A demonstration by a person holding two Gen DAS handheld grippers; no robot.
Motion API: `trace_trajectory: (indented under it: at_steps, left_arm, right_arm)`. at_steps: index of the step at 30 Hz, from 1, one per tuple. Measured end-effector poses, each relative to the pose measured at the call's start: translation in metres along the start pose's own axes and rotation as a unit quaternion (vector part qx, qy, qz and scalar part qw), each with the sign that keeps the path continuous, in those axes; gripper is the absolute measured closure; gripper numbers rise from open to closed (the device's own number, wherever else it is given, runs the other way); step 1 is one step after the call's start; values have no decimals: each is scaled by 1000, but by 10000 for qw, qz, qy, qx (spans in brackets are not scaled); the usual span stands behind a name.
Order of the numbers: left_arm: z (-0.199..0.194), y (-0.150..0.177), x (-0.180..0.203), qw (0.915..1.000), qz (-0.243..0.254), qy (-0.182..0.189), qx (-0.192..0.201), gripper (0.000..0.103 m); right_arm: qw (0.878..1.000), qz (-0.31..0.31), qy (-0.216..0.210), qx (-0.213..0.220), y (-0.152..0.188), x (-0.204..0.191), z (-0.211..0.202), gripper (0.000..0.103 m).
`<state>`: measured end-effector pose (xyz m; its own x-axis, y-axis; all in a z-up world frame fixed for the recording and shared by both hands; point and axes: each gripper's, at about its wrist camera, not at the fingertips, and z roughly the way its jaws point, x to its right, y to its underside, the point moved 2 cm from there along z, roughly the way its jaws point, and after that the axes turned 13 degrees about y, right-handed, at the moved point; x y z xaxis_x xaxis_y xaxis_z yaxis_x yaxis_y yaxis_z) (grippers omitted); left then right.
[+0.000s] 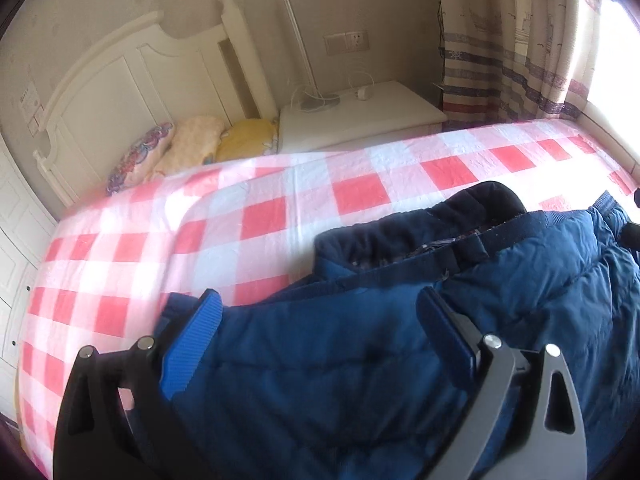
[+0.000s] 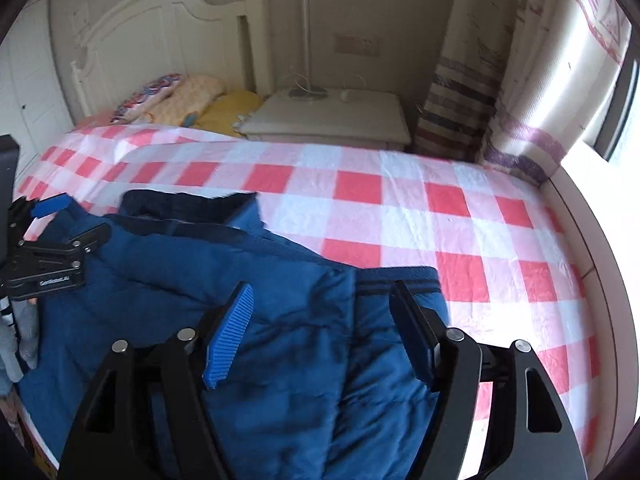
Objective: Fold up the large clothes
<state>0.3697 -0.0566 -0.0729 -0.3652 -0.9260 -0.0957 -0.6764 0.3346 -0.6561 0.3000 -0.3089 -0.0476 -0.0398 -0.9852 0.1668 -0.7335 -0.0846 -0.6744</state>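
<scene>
Blue jacket [image 2: 248, 344] flat on the checked bedspread [image 2: 400, 208]

Both the left gripper [image 1: 324, 332] and right gripper [image 2: 324, 328] hang over it with jaws spread wide, pinching nothing.

Bed [image 2: 400, 208] in red-checked sheet, blue quilted jacket [image 2: 280, 340], pillows [image 1: 188, 148] at headboard

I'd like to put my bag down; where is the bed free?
Free: the checked bedspread between the blue jacket and the curtain, and the strip between jacket and pillows. Crowded: the near edge, under the jacket and both hand-held grippers.
</scene>
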Motion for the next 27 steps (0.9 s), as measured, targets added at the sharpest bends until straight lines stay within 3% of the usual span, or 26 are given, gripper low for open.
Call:
trace_trajectory:
  at_steps: [2, 5, 10, 12, 15, 19, 24, 27]
  left_arm:
    - [-16, 7, -18, 9998, -17, -178, 78, 5]
    - [-21, 23, -58, 9979, -185, -622, 28, 5]
    - [10, 52, -102, 9945, -818, -479, -443, 5]
    - [19, 57, -105, 9934, -955, -400, -491, 4]
    - [20, 56, -100, 9939, -850, -539, -449, 4]
    - [17, 57, -93, 9943, -710, -684, -397, 4]
    - [16, 58, -98, 9944, -803, -581, -365, 4]
    - [16, 59, -98, 9944, -829, -554, -356, 4]
  right_arm:
    - [9988, -437, -88, 202, 2, -26, -19, 27]
    - [9951, -941, -259, 173, 7, -65, -23, 27]
    - [9941, -1038, -264, -148, -1, -99, 7, 27]
    - [9932, -1062, -224, -410, 3, -102, 30, 24]
    - [9934, -763, -543, -663, 9, -95, 46, 22]
    - [9936, -953, -291, -539, 3, -98, 30, 23]
    - [9952, -968, -130, 35, -27, -113, 14, 23]
    - [9907, -1318, 216, -242, -32, -129, 43, 23]
